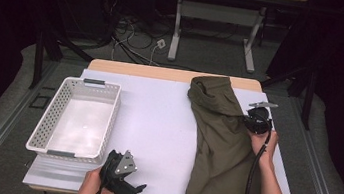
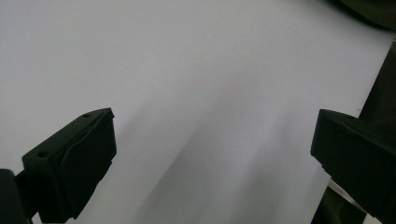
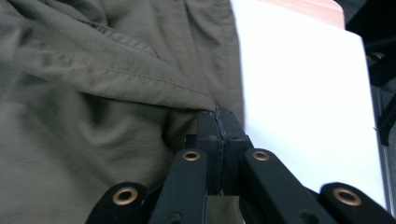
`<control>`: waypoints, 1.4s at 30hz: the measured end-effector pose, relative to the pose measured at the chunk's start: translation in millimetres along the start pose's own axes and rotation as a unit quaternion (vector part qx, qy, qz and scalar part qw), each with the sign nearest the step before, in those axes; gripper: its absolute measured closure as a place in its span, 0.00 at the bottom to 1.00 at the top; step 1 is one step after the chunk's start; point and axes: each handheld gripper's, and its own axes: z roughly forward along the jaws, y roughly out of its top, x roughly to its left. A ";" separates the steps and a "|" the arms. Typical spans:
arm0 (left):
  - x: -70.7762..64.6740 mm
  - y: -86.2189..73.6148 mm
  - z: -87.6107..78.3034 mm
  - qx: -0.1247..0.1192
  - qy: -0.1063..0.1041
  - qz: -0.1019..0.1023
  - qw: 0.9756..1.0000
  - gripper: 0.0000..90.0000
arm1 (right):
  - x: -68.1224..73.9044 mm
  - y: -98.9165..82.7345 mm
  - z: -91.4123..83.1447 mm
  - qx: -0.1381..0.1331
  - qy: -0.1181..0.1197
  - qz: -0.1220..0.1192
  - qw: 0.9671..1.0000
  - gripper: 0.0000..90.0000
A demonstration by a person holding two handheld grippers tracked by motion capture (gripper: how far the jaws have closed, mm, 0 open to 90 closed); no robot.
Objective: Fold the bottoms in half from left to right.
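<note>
An olive-green garment [image 1: 218, 148] lies lengthwise on the right half of the white mat [image 1: 157, 120], rumpled at its far end. My right gripper [image 1: 251, 119] is at the garment's right edge, near the far end. In the right gripper view its jaws [image 3: 218, 122] are pressed together, pinching a fold at the edge of the olive cloth [image 3: 93, 116]. My left gripper [image 1: 137, 190] rests near the table's front edge, left of the garment. It stands open [image 2: 212, 135] over the bare mat with nothing between its fingers.
A white perforated basket [image 1: 37, 129] with nothing in it stands at the left of the mat. The mat's right edge [image 3: 369, 93] runs close beside the right gripper. Table frames and cables are on the floor beyond the far edge.
</note>
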 end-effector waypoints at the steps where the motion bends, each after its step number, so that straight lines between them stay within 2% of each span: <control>1: 0.0 0.0 0.0 0.000 0.000 0.000 1.000 0.00 | 0.0 0.0 0.0 0.000 0.000 0.000 1.000 1.00; 3: -0.1 0.0 -0.2 0.000 0.001 0.000 1.000 0.00 | -3.7 -2.5 2.0 0.009 -0.004 0.004 1.000 1.00; 5: -0.7 0.1 -0.3 0.001 0.001 0.000 1.000 0.00 | -6.0 -6.8 7.9 0.025 0.006 0.011 1.000 1.00; 8: -0.7 0.2 -0.2 0.001 0.001 0.000 1.000 0.00 | -4.4 -6.8 7.8 0.027 0.008 0.004 1.000 0.98; 9: -0.5 0.2 -0.1 0.001 0.001 0.000 1.000 0.00 | -2.9 -4.8 4.8 0.016 0.014 -0.006 1.000 0.87; 12: -0.5 0.2 0.0 0.002 0.001 0.001 1.000 0.00 | 1.3 -2.2 0.4 0.010 0.016 -0.021 1.000 0.79; 13: -0.6 0.2 0.0 0.002 0.001 0.001 1.000 0.00 | 6.7 0.6 -4.2 0.004 0.021 -0.035 0.999 0.67; 14: -0.7 0.3 -0.2 0.003 0.001 0.002 1.000 0.00 | 6.7 0.6 -4.2 0.004 0.021 -0.035 0.999 0.67; 17: -0.7 0.2 -0.1 0.002 0.001 0.001 1.000 0.00 | 17.9 4.5 -9.7 -0.005 0.028 -0.067 0.997 0.55; 18: -0.6 0.2 -0.1 0.002 0.001 0.000 1.000 0.00 | 21.8 5.7 -11.5 -0.011 0.036 -0.076 0.996 0.51; 19: -0.5 0.3 0.2 0.002 0.001 0.002 1.000 0.00 | 30.1 8.4 -13.6 -0.017 0.048 -0.089 0.995 0.44; 21: -0.7 0.5 0.6 0.001 0.001 0.002 1.000 0.00 | 34.6 9.6 -13.8 -0.018 0.046 -0.094 0.994 0.42; 23: -1.5 0.9 0.8 0.005 -0.003 0.002 1.000 0.00 | 45.4 12.9 -9.6 -0.018 0.054 -0.112 0.992 0.45; 24: -1.8 1.0 1.3 0.004 -0.001 0.003 1.000 0.00 | 45.4 12.9 -9.6 -0.018 0.054 -0.112 0.992 0.45; 25: -2.5 1.2 2.0 0.002 -0.001 0.002 1.000 0.00 | 51.3 14.9 -4.6 -0.017 0.055 -0.120 0.991 0.51; 26: -2.5 1.2 2.0 0.002 -0.001 0.002 1.000 0.00 | 51.3 14.9 -4.6 -0.017 0.055 -0.120 0.991 0.51; 29: -2.6 1.1 2.0 0.002 -0.001 0.003 1.000 0.00 | 57.1 18.0 3.1 -0.015 0.051 -0.125 0.991 0.73; 31: -1.9 0.9 2.0 0.003 -0.001 0.003 1.000 0.00 | 57.3 20.6 6.8 -0.017 0.050 -0.121 0.991 0.87; 33: -1.4 0.8 2.0 0.003 -0.001 0.004 1.000 0.00 | 56.7 24.3 8.4 -0.019 0.049 -0.114 0.992 0.96; 34: -1.6 0.9 2.2 0.003 -0.002 0.004 1.000 0.00 | 54.8 28.0 9.7 -0.022 0.042 -0.111 0.993 0.99; 36: -1.9 1.0 2.4 0.003 -0.002 0.003 1.000 0.00 | 51.2 31.9 12.1 -0.023 0.044 -0.089 0.995 0.99; 39: -2.0 1.1 2.4 0.003 -0.003 0.003 1.000 0.00 | 46.1 35.9 14.9 -0.030 0.033 -0.083 0.996 0.99; 42: -2.0 1.0 3.0 0.002 -0.004 0.001 1.000 0.00 | 37.8 42.0 19.9 -0.028 0.024 -0.060 0.998 0.99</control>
